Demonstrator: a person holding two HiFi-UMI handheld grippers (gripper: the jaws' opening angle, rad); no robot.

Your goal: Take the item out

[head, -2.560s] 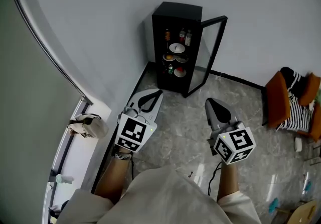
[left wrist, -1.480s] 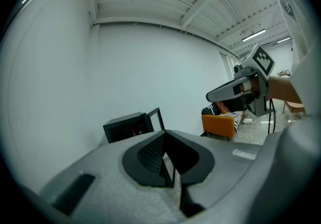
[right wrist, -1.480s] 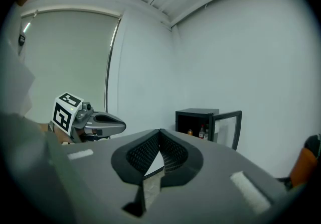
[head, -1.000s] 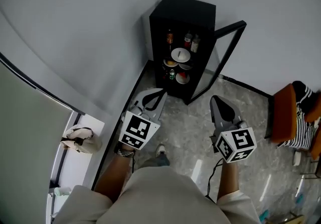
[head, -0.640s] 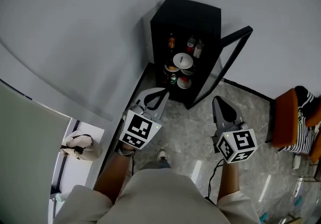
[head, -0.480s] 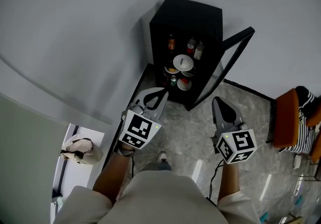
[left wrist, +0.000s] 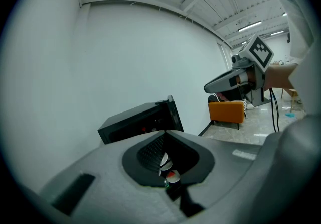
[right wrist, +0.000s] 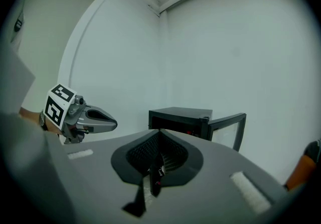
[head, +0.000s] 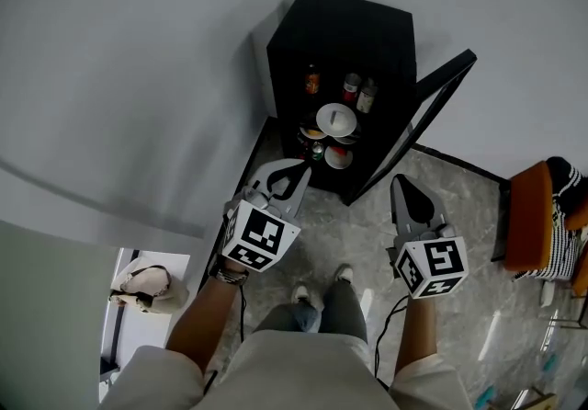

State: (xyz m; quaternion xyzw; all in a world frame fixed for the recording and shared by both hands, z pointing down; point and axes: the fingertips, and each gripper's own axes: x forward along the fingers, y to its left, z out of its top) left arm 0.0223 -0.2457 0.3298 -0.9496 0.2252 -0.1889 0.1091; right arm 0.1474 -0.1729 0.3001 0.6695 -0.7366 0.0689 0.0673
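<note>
A black cabinet [head: 342, 27] stands against the wall with its glass door [head: 424, 114] swung open to the right. Its shelves hold bottles [head: 352, 87], a white lidded bowl [head: 335, 117] and small dishes [head: 336, 157]. My left gripper [head: 300, 171] hovers shut and empty just short of the cabinet's lower front. To its right, my right gripper [head: 402, 182] is also shut and empty, near the door's foot. The left gripper view shows the cabinet [left wrist: 140, 121] past the closed jaws. In the right gripper view the cabinet [right wrist: 180, 116] and door [right wrist: 228, 126] lie ahead.
An orange chair [head: 531, 222] with striped cloth stands at the right on the grey stone floor. A beige bag [head: 145, 285] sits on a white ledge at lower left. The person's shoes [head: 319, 292] are below the grippers. The wall runs behind and left of the cabinet.
The person has stepped toward the cabinet, so it looks larger and nearer. Both grippers keep the same shut pose, and feet now show below them.
</note>
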